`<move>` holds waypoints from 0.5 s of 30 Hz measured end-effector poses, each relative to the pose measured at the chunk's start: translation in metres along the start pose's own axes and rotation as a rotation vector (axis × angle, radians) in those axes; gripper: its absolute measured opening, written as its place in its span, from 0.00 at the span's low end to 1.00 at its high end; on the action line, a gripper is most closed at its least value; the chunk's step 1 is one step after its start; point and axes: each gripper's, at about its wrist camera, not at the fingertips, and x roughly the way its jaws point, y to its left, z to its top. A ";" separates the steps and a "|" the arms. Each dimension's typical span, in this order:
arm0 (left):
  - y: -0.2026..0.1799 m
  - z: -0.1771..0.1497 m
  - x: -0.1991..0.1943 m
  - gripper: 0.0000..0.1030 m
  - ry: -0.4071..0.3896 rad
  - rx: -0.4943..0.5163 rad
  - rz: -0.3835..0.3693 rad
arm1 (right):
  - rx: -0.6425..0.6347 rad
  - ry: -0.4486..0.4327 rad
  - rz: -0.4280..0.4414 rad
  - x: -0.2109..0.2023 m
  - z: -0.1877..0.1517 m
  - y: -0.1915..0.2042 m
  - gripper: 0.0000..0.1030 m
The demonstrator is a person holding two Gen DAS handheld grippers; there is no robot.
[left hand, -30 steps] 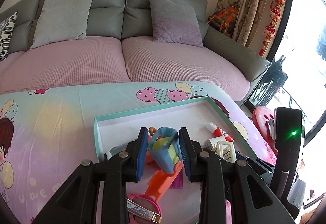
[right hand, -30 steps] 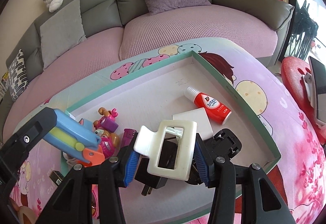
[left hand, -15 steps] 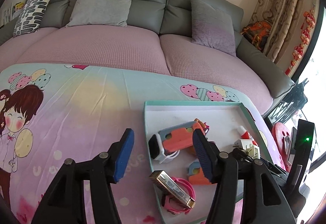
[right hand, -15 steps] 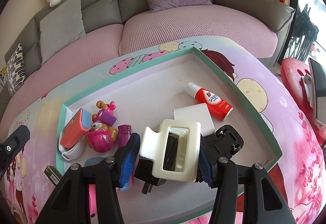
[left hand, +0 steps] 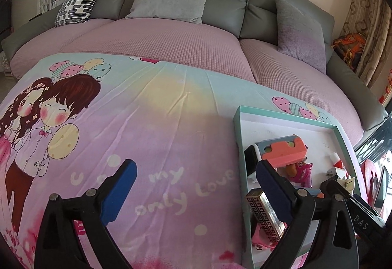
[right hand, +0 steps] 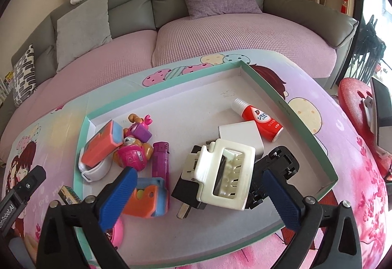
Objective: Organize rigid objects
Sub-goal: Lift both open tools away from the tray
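Hovering low in the right wrist view, the right tool (right hand: pixel 196 191) has its blue-padded jaws spread wide, having just been opening; a cream rectangular plastic hair claw clip (right hand: pixel 226 173) lies between them, touched by neither pad, resting on a black plug adapter (right hand: pixel 188 191) inside the shallow teal-rimmed white cardboard tray (right hand: pixel 289 112). At upper right of the tray lies a red tube with a white cap (right hand: pixel 258 119), beside a white square block (right hand: pixel 241 135). Toward the tray's left sit an orange-and-blue toy block (right hand: pixel 101 144), a pink toy pup figure (right hand: pixel 132 153) and a magenta lighter (right hand: pixel 160 161).

Seen from the left wrist, the left tool (left hand: pixel 196 191) likewise has its jaws wide apart, also just opened, with nothing between them but the pink cartoon-printed cloth on the tabletop (left hand: pixel 152 127). Its right finger stands at the tray's left rim, near a gold-patterned black harmonica (left hand: pixel 264 211).
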 end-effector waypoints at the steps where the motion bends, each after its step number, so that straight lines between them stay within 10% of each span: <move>1: 0.002 -0.002 -0.001 0.95 -0.003 -0.002 0.008 | -0.006 -0.004 -0.003 -0.002 -0.001 0.001 1.00; 15: 0.023 -0.025 -0.009 0.99 0.058 -0.021 0.063 | -0.099 0.000 0.032 -0.029 -0.036 0.027 1.00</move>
